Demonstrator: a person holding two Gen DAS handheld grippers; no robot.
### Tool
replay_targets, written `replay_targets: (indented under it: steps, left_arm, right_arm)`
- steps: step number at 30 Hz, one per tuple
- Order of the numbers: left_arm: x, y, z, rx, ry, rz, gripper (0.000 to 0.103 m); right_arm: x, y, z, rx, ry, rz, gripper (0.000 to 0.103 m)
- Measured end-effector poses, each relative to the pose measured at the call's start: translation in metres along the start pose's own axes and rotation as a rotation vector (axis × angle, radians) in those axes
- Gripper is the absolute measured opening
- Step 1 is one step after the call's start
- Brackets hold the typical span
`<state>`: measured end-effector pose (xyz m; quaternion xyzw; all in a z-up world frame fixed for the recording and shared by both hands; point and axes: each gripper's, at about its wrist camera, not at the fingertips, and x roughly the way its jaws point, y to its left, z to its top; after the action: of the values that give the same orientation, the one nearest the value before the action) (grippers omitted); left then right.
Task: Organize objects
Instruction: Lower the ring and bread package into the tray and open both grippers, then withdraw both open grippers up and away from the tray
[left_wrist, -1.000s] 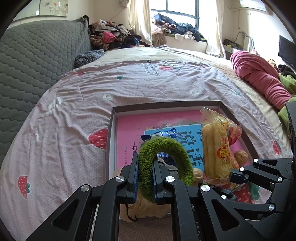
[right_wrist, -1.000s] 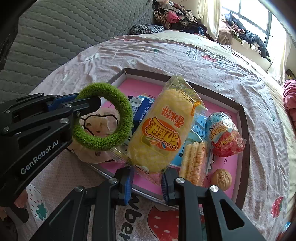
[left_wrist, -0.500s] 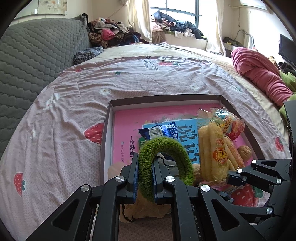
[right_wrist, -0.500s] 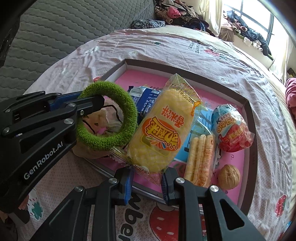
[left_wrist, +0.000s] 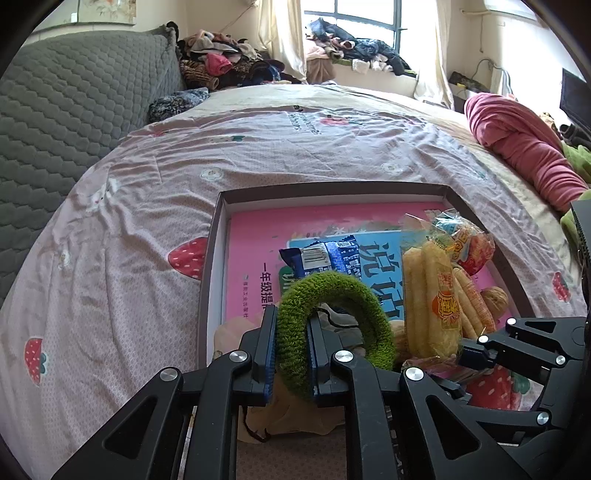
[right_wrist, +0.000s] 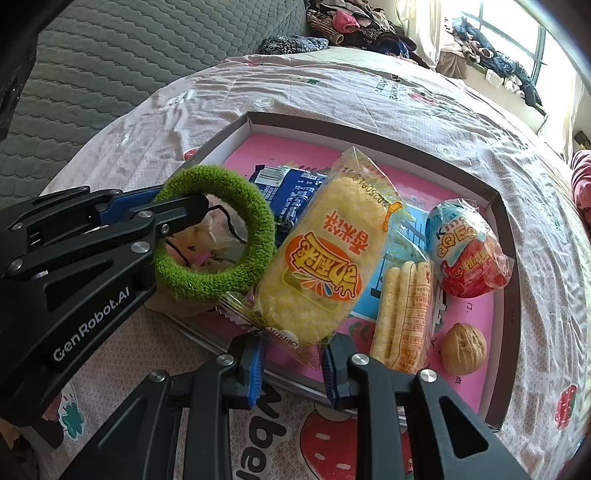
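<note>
My left gripper holds a green fuzzy ring upright over the near left corner of a shallow brown box. Its jaws are opening, and the pads still touch the ring on both sides. In the right wrist view the left gripper and the ring hang above a cream cloth pouch. My right gripper is shut on the lower end of a yellow snack packet, which slants over the box's near edge.
A pink book lines the box. On it lie a blue wrapper, a stick-biscuit pack, a wrapped toy egg and a walnut. The box sits on a strawberry-print bedsheet, with a grey headboard to the left.
Both grippers have drifted slightly nearer the box with their loads still held. The snack packet now hangs lower over the box's near edge.
</note>
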<state>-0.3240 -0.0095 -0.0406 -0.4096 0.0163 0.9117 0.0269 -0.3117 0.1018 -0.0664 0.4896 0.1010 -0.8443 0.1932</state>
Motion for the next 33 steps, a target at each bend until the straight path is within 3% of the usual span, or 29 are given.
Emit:
replay_targets:
  steps: [10,16,18,20,25,33]
  left_arm:
    - [0.002,0.001,-0.001,-0.003,0.007,0.004,0.017]
    - [0.003,0.000,-0.003,-0.005,0.008,0.007,0.023]
    - [0.002,0.000,-0.004,-0.007,0.006,0.006,0.027]
    - [0.001,0.001,-0.004,-0.005,0.007,0.007,0.040]
    - [-0.002,0.001,-0.004,0.001,0.006,0.010,0.044]
    - [-0.005,0.004,-0.004,-0.002,0.003,0.010,0.060]
  right_arm:
    - [-0.001,-0.002,0.000,0.009,0.001,0.001,0.027]
    - [-0.002,-0.002,0.000,0.012,-0.002,-0.005,0.027]
    - [-0.002,-0.003,0.000,0.017,-0.004,-0.003,0.027]
    - [-0.004,-0.003,0.000,0.015,-0.009,-0.008,0.027]
    - [-0.008,-0.003,0.003,0.018,-0.011,-0.009,0.027]
    - [-0.012,-0.001,0.003,0.015,-0.014,-0.012,0.028]
